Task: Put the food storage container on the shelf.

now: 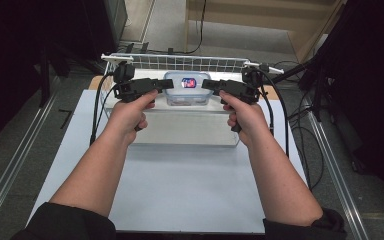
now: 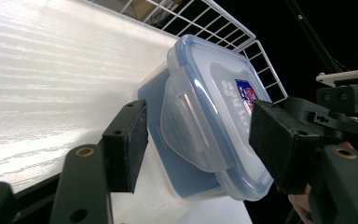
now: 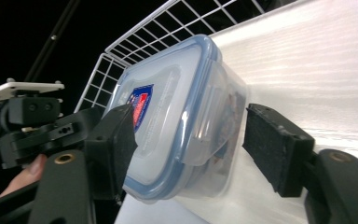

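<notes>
A clear plastic food container [image 1: 187, 89] with a blue-rimmed lid and a red and blue label stands on a white shelf [image 1: 180, 127], against a wire rack. My left gripper [image 1: 169, 85] is at its left end and my right gripper [image 1: 206, 84] at its right end. In the left gripper view the jaws [image 2: 203, 140] straddle the container's [image 2: 209, 84] side latch flap, with gaps at the pads. The right gripper's jaws [image 3: 196, 142] straddle the opposite latch of the container [image 3: 168, 102] the same way, one pad clearly off the flap. Both grippers are open.
The white wire rack [image 1: 180, 62] runs behind the container. The shelf sits on a pale table top [image 1: 180, 190]. Metal rails [image 1: 10, 170] flank the table, and black cables [image 1: 280, 125] trail from both grippers. Dark stands are at both sides.
</notes>
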`<state>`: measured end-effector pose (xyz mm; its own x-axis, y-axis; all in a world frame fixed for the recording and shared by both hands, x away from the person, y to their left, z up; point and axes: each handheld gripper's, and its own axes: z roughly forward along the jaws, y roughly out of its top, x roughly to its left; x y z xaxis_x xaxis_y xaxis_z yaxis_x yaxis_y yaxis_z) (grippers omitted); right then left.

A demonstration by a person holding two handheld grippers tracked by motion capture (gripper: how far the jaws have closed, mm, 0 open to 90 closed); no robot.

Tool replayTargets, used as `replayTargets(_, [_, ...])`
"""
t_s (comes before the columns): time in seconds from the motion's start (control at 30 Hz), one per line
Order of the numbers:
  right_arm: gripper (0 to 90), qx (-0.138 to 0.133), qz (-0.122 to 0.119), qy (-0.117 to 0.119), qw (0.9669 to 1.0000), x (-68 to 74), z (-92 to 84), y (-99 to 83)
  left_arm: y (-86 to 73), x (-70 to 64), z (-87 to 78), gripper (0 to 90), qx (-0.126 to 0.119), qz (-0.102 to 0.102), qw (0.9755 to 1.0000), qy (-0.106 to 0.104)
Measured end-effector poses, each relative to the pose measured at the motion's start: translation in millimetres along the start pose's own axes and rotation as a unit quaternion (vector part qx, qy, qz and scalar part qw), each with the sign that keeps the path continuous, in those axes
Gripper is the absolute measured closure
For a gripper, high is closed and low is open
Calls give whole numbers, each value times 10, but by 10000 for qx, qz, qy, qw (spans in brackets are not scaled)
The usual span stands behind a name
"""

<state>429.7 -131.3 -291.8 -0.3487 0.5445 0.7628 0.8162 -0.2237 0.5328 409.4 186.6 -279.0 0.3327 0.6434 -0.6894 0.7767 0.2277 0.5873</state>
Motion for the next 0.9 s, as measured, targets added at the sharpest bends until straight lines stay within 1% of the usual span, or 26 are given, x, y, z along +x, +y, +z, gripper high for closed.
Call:
replayTargets(0.03, [321, 0, 0, 0, 10000, 0, 0, 0, -1, -8, -11, 361, -31, 4, 10000, -25])
replayTargets(0.07, [303, -6, -50, -33, 10000, 8, -26, -1, -1, -18, -25, 350, -44, 38, 10000, -22])
replayTargets(0.1, [303, -6, -50, -33, 10000, 8, -26, -1, -2, -29, -41, 350, -54, 81, 10000, -4])
replayTargets(0.13, [297, -39, -127, -62, 9999, 30, -62, -9, -4, -41, -57, 342, -64, 115, 9999, 20])
replayTargets(0.17, [297, -39, -127, -62, 9999, 30, -62, -9, -8, -53, -73, 342, -75, 136, 9999, 39])
replayTargets(0.2, [289, -51, -234, -105, 9997, 57, -105, -24, -14, -64, -90, 330, -80, 173, 9998, 75])
replayTargets(0.23, [285, -59, -286, -141, 9995, 74, -127, -34, -28, -91, -130, 326, -75, 272, 9995, 132])
replayTargets(0.27, [285, -59, -286, -141, 9995, 74, -127, -34, -28, -91, -130, 321, -75, 272, 9995, 132])
replayTargets(0.3, [282, -76, -400, -171, 9990, 110, -175, -60, -39, -111, -150, 319, -87, 327, 9993, 163])
replayTargets(0.33, [281, -79, -454, -186, 9988, 131, -199, -75, -54, -132, -169, 314, -89, 398, 9990, 186])
replayTargets(0.37, [281, -79, -454, -186, 9988, 131, -199, -75, -71, -156, -189, 314, -91, 467, 9987, 208])
replayTargets(0.47, [280, -125, -589, -230, 9979, 176, -269, -138, -144, -234, -230, 305, -74, 681, 9973, 257])
replayTargets(0.6, [281, -241, -691, -241, 9970, 197, -372, -247, -288, -314, -288, 297, -126, 873, 9960, 168])
replayTargets(0.63, [281, -268, -695, -229, 9970, 197, -399, -276, -328, -328, -305, 294, -148, 937, 9953, 180])
replayTargets(0.7, [277, -294, -754, -216, 9965, 187, -445, -338, -411, -340, -337, 289, -168, 1091, 9936, 244])
replayTargets(0.77, [272, -341, -856, -289, 9953, 176, -489, -416, -510, -337, -369, 284, -181, 1271, 9913, 295])
replayTargets(0.83, [262, -411, -1019, -346, 9933, 148, -533, -527, -668, -311, -409, 277, -242, 1586, 9865, 342])
replayTargets(0.87, [257, -438, -1100, -365, 9923, 126, -551, -588, -732, -297, -423, 272, -258, 1699, 9844, 391])
replayTargets(0.9, [251, -459, -1146, -376, 9916, 110, -564, -639, -829, -271, -435, 268, -297, 1852, 9813, 428])
